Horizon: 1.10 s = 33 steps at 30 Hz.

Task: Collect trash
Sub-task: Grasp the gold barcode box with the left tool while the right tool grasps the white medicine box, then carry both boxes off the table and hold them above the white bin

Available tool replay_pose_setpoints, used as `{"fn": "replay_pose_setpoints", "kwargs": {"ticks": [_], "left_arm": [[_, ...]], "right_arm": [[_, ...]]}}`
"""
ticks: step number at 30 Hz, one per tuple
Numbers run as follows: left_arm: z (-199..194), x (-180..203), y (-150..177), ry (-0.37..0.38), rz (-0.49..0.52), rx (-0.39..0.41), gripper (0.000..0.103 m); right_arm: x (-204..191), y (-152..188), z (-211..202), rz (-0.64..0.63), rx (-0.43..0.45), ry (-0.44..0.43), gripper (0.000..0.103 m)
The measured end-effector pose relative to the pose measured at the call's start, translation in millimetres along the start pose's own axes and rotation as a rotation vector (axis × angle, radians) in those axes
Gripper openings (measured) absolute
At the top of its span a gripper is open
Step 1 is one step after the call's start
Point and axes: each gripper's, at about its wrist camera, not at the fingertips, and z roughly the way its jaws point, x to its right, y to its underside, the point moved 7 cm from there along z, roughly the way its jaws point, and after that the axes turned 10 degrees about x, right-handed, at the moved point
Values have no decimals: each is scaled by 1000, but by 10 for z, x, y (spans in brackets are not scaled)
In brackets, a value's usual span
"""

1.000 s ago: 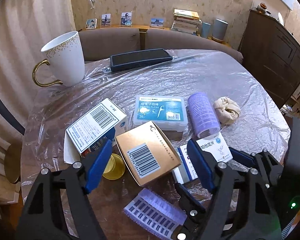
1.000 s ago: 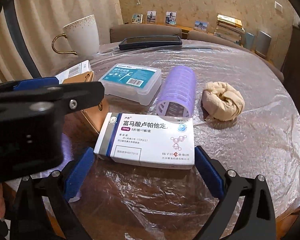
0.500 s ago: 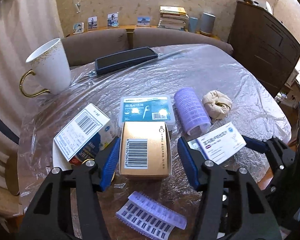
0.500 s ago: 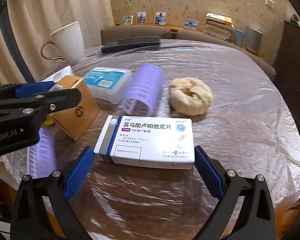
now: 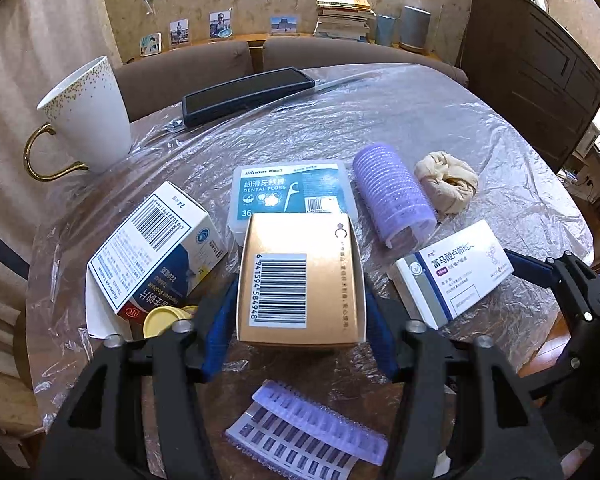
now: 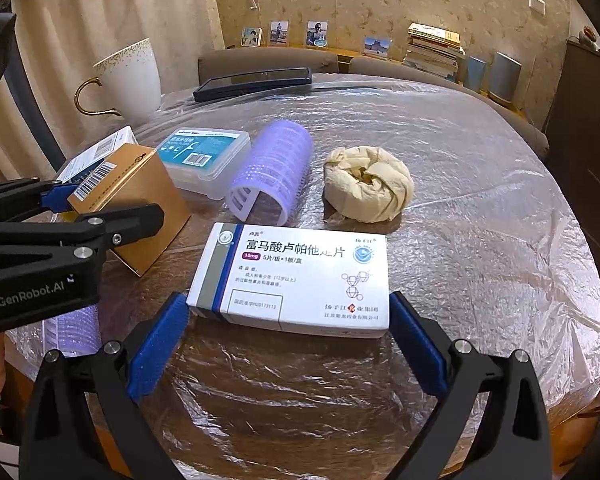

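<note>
My left gripper (image 5: pixel 300 320) is shut on a gold box with a barcode (image 5: pixel 300 276) and holds it tilted above the table; the box also shows in the right wrist view (image 6: pixel 140 192). My right gripper (image 6: pixel 288 332) is shut on a white and blue medicine box (image 6: pixel 296 276), held above the table; that box shows in the left wrist view (image 5: pixel 452 268). A crumpled beige tissue (image 6: pixel 368 184) lies beyond it on the plastic-covered table (image 6: pixel 480 208).
A purple hair roller (image 6: pixel 272 168), a dental floss case (image 6: pixel 204 152), a white medicine box (image 5: pixel 156 244), yellow caps (image 5: pixel 164 318) and a purple blister strip (image 5: pixel 308 428) lie on the table. A white mug (image 5: pixel 88 116) and a black phone (image 5: pixel 248 94) stand farther back.
The left gripper has closed on the gold box and raised it. The right gripper has lifted the white and blue box a little and drawn back.
</note>
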Motion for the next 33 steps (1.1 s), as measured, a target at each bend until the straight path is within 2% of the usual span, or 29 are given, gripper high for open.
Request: {"fn": "replay_pose_setpoints", "kwargs": {"ticks": [14, 33], "left_arm": [[-345, -7, -111, 72, -74, 81, 48], [-955, -110, 140, 68, -143, 162, 48]], "right_arm": [[239, -105, -296, 138, 24, -116, 96], [323, -70, -832, 115, 56, -187, 96]]}}
